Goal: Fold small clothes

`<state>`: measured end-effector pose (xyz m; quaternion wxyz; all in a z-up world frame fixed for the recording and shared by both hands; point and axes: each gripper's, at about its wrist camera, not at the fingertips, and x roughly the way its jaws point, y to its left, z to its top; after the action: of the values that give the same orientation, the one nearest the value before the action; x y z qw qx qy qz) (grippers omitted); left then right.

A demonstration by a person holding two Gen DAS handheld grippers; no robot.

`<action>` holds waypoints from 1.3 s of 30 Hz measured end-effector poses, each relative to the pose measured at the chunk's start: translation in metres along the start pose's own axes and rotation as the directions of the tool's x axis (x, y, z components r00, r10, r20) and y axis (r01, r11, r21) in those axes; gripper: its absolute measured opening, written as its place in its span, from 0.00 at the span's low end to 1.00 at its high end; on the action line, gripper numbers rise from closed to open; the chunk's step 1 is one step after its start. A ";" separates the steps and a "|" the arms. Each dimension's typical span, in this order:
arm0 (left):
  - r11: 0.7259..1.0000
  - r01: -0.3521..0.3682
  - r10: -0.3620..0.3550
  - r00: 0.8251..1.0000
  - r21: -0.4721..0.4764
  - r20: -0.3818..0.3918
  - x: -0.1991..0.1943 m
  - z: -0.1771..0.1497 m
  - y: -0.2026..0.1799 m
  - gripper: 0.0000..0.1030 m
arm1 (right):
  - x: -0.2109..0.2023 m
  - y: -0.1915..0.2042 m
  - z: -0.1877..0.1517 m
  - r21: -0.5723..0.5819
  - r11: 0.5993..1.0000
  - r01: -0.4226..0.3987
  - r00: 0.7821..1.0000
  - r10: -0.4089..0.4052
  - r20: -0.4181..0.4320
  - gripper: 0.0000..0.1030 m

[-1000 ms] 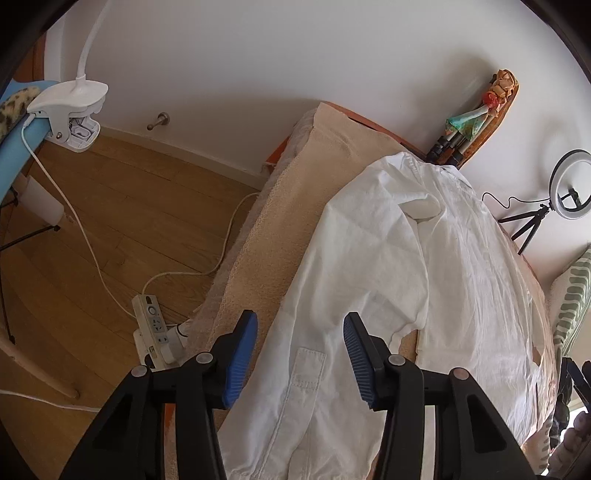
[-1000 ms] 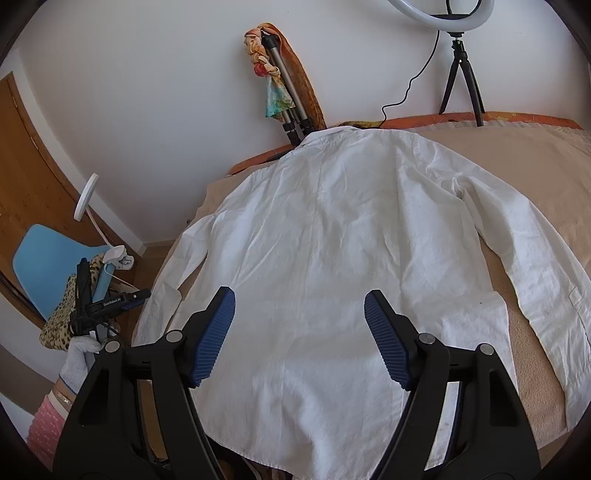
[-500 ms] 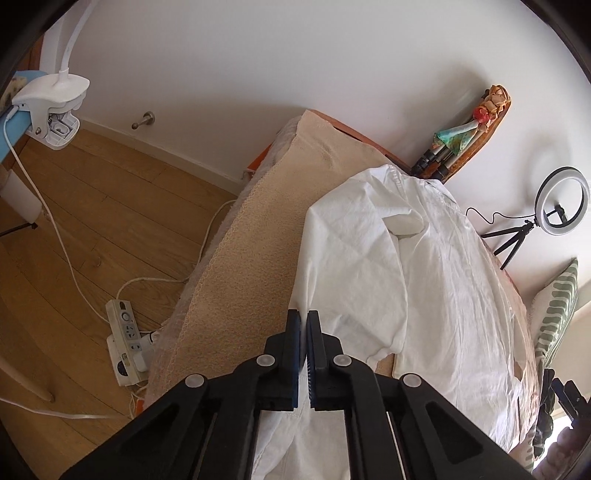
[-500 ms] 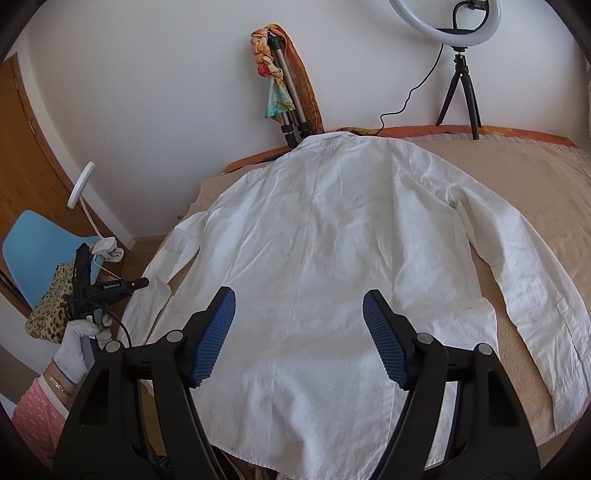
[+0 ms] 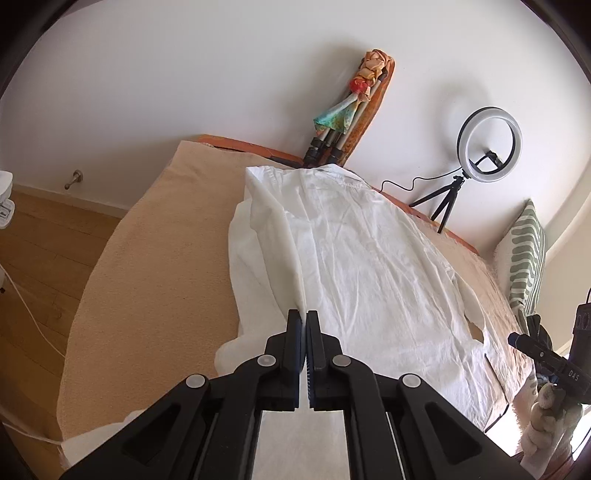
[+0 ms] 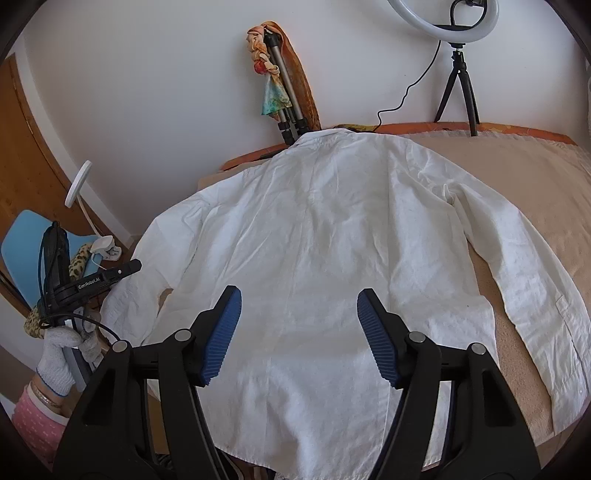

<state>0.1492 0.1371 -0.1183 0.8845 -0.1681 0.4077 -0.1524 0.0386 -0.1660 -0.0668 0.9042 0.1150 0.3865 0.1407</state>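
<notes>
two grippers over a white shirt (image 6: 332,236) spread back-up on a bed (image 5: 155,258): left gripper (image 5: 303,325), marked "genrobot.ai", pinches a lifted sleeve fold; right gripper (image 6: 297,325), marked "das", hovers wide apart.

The left wrist view looks forward and down along the left tongs (image 5: 303,325), close above the shirt (image 5: 369,266), toward the wall (image 5: 184,74). A ring light (image 5: 489,149) stands ahead and right of the tongs, with floor (image 5: 37,251) to their left.

The right wrist view sits higher, behind the right tongs (image 6: 299,314), facing the same wall (image 6: 166,74) across the whole shirt (image 6: 314,240).

Both views share the shirt, bed (image 6: 535,177), ring light (image 6: 443,18) and leaning tripod (image 6: 284,92). Each shows the other tongs at its edge.
</notes>
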 end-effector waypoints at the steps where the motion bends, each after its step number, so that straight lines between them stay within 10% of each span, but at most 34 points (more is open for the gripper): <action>1: 1.000 0.002 -0.001 1.000 0.020 -0.011 0.005 -0.001 -0.011 0.00 | -0.001 0.000 0.000 0.004 1.000 -0.003 1.000 0.003 0.001 0.66; 6: 0.994 0.007 0.000 0.998 0.108 -0.067 0.036 -0.014 -0.052 0.00 | -0.002 0.000 0.002 0.002 1.000 -0.006 1.000 0.006 0.008 0.65; 10: 0.987 0.044 -0.025 0.992 0.154 -0.127 0.047 -0.026 -0.075 0.28 | 0.001 -0.002 0.005 0.011 1.000 -0.015 1.000 0.015 0.002 0.65; 15: 0.972 0.061 -0.039 0.994 0.226 -0.100 0.016 -0.031 -0.092 0.31 | 0.002 -0.003 0.008 0.011 1.000 -0.017 1.000 0.017 -0.001 0.65; 21: 0.980 -0.071 0.071 0.997 0.184 0.006 -0.037 -0.035 -0.053 0.34 | 0.011 0.004 0.007 -0.009 0.999 -0.037 0.999 0.037 -0.022 0.65; 28: 0.993 -0.118 0.118 0.991 0.016 -0.059 -0.037 -0.065 0.007 0.33 | 0.040 0.033 0.005 -0.065 0.993 -0.100 0.991 0.094 -0.094 0.55; 39: 0.958 -0.241 0.259 0.960 0.155 -0.106 -0.007 -0.096 0.010 0.39 | 0.116 0.092 0.070 -0.193 0.961 -0.196 0.966 0.155 -0.207 0.52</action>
<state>0.0718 0.1320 -0.1767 0.8790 -0.0423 0.4686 -0.0777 0.1516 -0.0468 -0.0680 0.8542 0.0381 0.4418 0.2715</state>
